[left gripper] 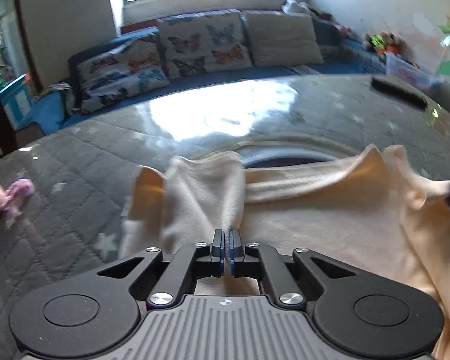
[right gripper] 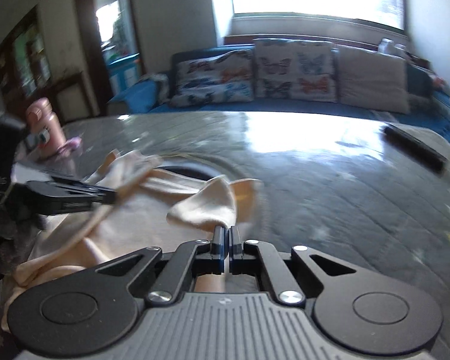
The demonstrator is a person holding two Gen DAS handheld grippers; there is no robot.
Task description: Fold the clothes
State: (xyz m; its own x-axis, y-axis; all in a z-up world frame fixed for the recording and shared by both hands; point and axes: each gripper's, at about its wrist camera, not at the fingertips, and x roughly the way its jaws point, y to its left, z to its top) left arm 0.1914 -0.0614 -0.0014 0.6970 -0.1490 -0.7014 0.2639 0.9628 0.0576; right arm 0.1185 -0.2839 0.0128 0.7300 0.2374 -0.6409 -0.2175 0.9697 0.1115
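Cream garment (left gripper: 330, 210) fabric is pinched in both grippers. In the left wrist view, the left gripper (left gripper: 226, 234) has its jaws pressed together on a raised fold of the cloth, which peaks just ahead of the fingertips and drapes down on both sides. In the right wrist view, the right gripper (right gripper: 227, 231) is likewise clamped on a lifted corner of the same garment, and the left gripper shows at that view's left edge with cloth bunched at its tips. The rest of the garment lies spread on the grey quilted table cover (left gripper: 75, 180), near the table's near edge, its dark neck opening just beyond the lifted folds. Beyond the cloth the cover runs bare and glossy toward the far edge, with wide room ahead of both grippers. A black bar-shaped object (right gripper: 414, 150) lies near the far right corner, well apart from the garment. A pink bottle (right gripper: 45, 126) stands at the left edge, near the left gripper. A blue sofa (left gripper: 210, 75) with butterfly cushions (left gripper: 204, 45) sits past the far edge.
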